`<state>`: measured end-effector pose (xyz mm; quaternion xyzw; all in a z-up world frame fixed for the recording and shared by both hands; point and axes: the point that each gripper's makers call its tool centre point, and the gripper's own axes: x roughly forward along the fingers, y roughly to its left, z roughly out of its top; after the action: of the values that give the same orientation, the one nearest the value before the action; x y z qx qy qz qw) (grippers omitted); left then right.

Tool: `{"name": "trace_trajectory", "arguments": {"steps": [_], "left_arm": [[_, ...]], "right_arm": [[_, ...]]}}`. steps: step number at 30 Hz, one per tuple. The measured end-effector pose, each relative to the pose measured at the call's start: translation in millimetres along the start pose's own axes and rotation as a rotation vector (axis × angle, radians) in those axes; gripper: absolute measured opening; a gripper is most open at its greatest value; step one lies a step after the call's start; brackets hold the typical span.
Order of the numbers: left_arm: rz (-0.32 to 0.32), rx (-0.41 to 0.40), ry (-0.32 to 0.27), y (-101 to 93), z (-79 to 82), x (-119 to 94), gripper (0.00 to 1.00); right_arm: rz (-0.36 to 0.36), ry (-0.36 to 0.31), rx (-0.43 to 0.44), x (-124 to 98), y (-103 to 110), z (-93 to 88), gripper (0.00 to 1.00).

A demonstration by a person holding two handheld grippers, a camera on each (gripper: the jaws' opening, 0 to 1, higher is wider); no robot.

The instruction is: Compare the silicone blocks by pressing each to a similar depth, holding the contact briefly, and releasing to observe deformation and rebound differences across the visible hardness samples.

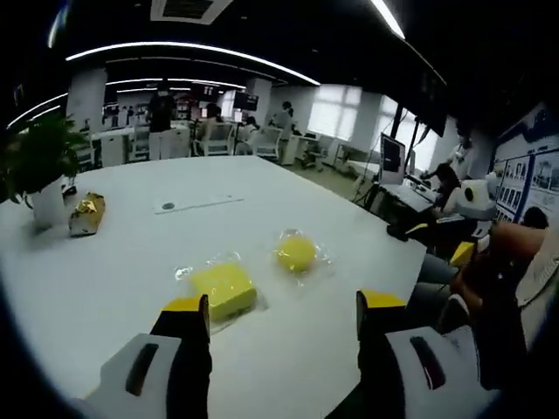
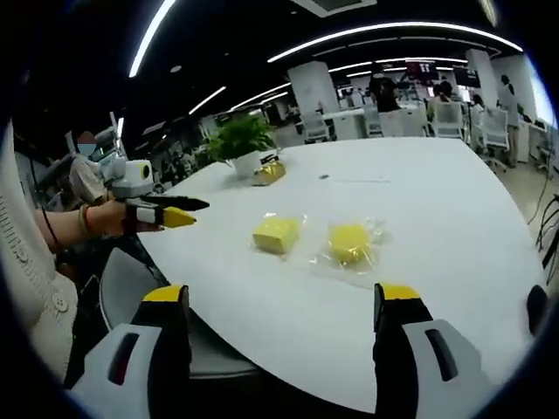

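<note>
Left gripper (image 1: 284,319) beside square block (image 1: 224,289).

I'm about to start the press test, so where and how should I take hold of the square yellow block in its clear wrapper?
Probably take the square yellow block across its two opposite flat side faces, coming down from above. It lies flat on the white table, so the sides are the free faces, and the left gripper already has its jaws spread wide just short of it. The loose clear wrapper around it may slip, so close on the block itself.
</note>
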<state>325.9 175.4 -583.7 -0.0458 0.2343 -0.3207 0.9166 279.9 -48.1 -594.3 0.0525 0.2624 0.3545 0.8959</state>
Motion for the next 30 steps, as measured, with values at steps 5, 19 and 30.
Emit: {"name": "trace_trajectory", "arguments": {"steps": [5,19,30], "left_arm": [[0.004,-0.033,-0.036,-1.4,-12.5,-23,0.72],[0.004,-0.09,-0.109,-8.8,-24.0,-53,0.83],[0.015,-0.085,-0.089,-3.0,-26.4,-55,0.85]], "right_arm": [[-0.017,-0.013,0.017,-3,-2,-5.1,0.81],[-0.01,-0.047,0.042,-8,4,-2.1,0.81],[0.002,-0.042,0.048,-8,2,-3.8,0.83]]}}
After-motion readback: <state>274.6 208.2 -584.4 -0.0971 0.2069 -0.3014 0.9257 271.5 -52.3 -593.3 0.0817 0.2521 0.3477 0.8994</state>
